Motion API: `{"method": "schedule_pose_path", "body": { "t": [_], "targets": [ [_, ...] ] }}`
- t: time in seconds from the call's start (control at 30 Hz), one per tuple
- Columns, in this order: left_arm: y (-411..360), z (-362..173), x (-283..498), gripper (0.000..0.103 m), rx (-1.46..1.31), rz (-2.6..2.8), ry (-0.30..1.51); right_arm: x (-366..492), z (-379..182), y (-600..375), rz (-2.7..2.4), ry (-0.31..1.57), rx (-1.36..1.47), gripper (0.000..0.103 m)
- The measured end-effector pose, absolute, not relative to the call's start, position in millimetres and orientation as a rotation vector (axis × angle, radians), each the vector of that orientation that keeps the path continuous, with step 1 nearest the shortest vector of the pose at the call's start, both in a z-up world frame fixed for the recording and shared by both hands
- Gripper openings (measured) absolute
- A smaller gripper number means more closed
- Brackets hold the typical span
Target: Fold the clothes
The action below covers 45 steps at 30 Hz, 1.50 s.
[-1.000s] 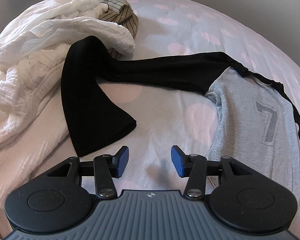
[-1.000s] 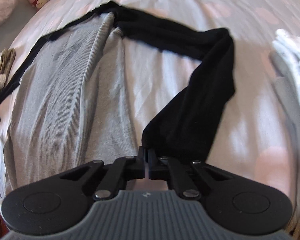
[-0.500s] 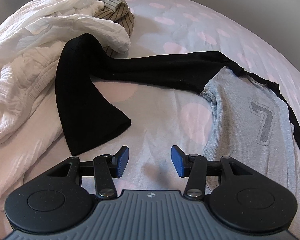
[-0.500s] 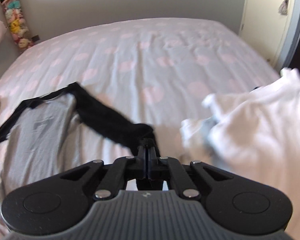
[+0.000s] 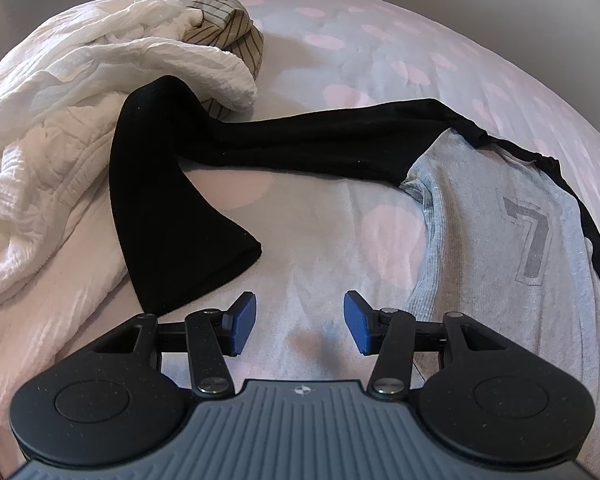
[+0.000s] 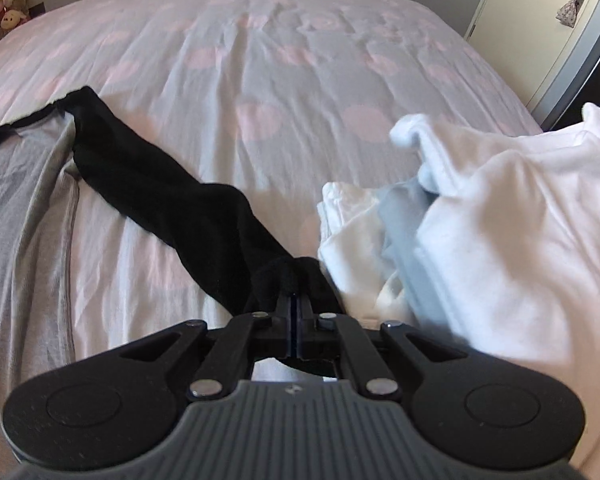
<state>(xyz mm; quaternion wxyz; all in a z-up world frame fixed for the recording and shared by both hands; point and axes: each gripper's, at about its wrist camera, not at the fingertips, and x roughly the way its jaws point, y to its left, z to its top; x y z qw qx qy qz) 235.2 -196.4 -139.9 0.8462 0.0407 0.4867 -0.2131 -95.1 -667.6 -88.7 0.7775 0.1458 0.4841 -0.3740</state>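
A grey long-sleeved shirt (image 5: 500, 248) with black sleeves and a "7" print lies flat on the bed. In the left wrist view one black sleeve (image 5: 172, 208) is bent back, its cuff near my left gripper (image 5: 300, 322), which is open and empty just above the sheet. In the right wrist view my right gripper (image 6: 295, 302) is shut on the cuff of a black sleeve (image 6: 172, 204) and holds it stretched out from the grey body (image 6: 20, 208).
The bed has a pale sheet with pink dots (image 6: 300, 60). A pile of white clothes (image 5: 60, 120) with a striped garment (image 5: 228, 32) lies left of the sleeve. White clothes (image 6: 500, 220) lie right of my right gripper. A door (image 6: 540, 20) stands at far right.
My right gripper has lifted the sleeve cuff and pulled it away from the shirt body, straightening the sleeve. My left gripper has stayed open and drifted slightly.
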Motion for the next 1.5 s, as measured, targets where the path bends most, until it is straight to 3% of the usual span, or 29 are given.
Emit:
{"method": "schedule_pose_path", "body": {
  "t": [0.23, 0.3, 0.37, 0.57, 0.9, 1.23, 1.43, 1.5],
  "targets": [
    [-210.2, -135.5, 238.5, 0.047, 0.176, -0.472, 0.991, -83.3, -117.3, -667.7, -0.748, 1.106, 0.292, 0.008],
    [-216.7, -128.5, 243.7, 0.047, 0.194, -0.488, 0.961, -78.1, -109.2, -662.7, -0.705, 1.091, 0.258, 0.028],
    [-227.0, -121.5, 250.9, 0.047, 0.223, -0.528, 0.919, -68.1, -98.1, -659.5, -0.66, 1.063, 0.225, 0.033],
    [-287.9, -109.6, 269.6, 0.048, 0.451, -0.695, 0.76, -13.5, -81.1, -660.1, -0.48, 0.973, 0.152, 0.034],
    [-396.7, -139.4, 296.9, 0.049, 0.875, -0.854, 0.497, 110.2, -111.6, -683.1, -0.262, 0.881, 0.03, 0.034],
    [-440.4, -178.7, 349.3, 0.051, 0.911, -0.958, 0.468, 221.1, -143.3, -704.1, -0.136, 0.811, -0.022, 0.034],
    [-454.4, -181.0, 363.4, 0.052, 0.774, -0.993, 0.495, 256.1, -159.3, -705.6, -0.068, 0.776, 0.009, 0.04],
    [-456.3, -179.6, 372.0, 0.04, 0.684, -1.003, 0.564, 261.0, -160.8, -703.1, -0.054, 0.761, 0.021, 0.04]
  ]
}}
